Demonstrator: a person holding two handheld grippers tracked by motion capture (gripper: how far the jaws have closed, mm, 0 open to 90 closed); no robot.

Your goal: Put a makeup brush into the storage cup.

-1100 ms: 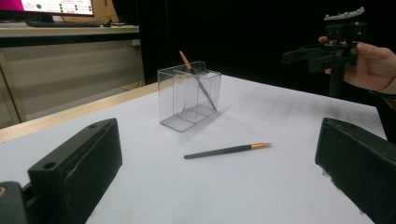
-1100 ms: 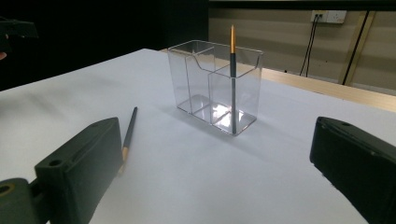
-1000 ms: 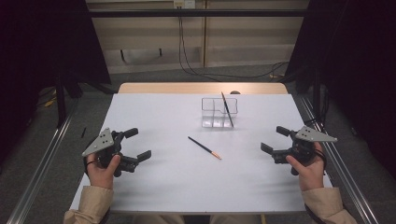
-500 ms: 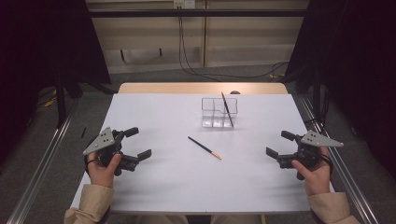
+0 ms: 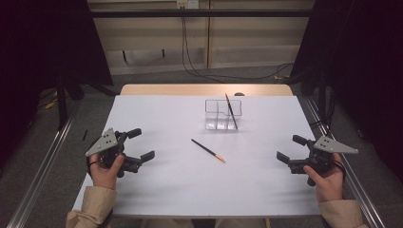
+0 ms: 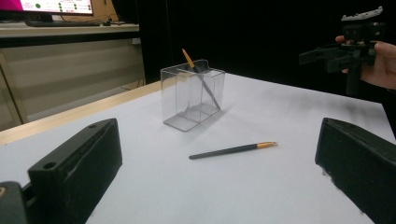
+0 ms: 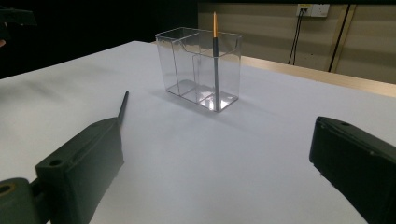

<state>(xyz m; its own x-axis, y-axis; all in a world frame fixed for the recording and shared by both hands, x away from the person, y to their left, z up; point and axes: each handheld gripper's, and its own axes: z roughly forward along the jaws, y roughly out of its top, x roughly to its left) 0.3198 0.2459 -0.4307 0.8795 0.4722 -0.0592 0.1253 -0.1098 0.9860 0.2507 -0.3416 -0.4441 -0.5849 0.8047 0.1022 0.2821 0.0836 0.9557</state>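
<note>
A clear plastic holder (image 5: 222,114) with compartments stands at the table's far middle. One dark pencil (image 5: 231,111) with an orange tip leans inside its right compartment. A second dark pencil (image 5: 208,150) lies flat on the white table, nearer than the holder. My left gripper (image 5: 140,144) hovers open at the left edge, held by a hand, well apart from the lying pencil (image 6: 232,150) and the holder (image 6: 191,94). My right gripper (image 5: 292,148) is open at the right edge, empty. From it the holder (image 7: 200,68) and the standing pencil (image 7: 215,60) lie ahead.
The white table (image 5: 171,118) ends in a wooden strip at the back. Metal rails run along both sides on the floor. Cables hang on the back wall. The right hand with its gripper (image 6: 348,46) appears far off in the left gripper view.
My right gripper has drifted to the right and a little nearer the front edge. The left gripper and both pencils stay put.
</note>
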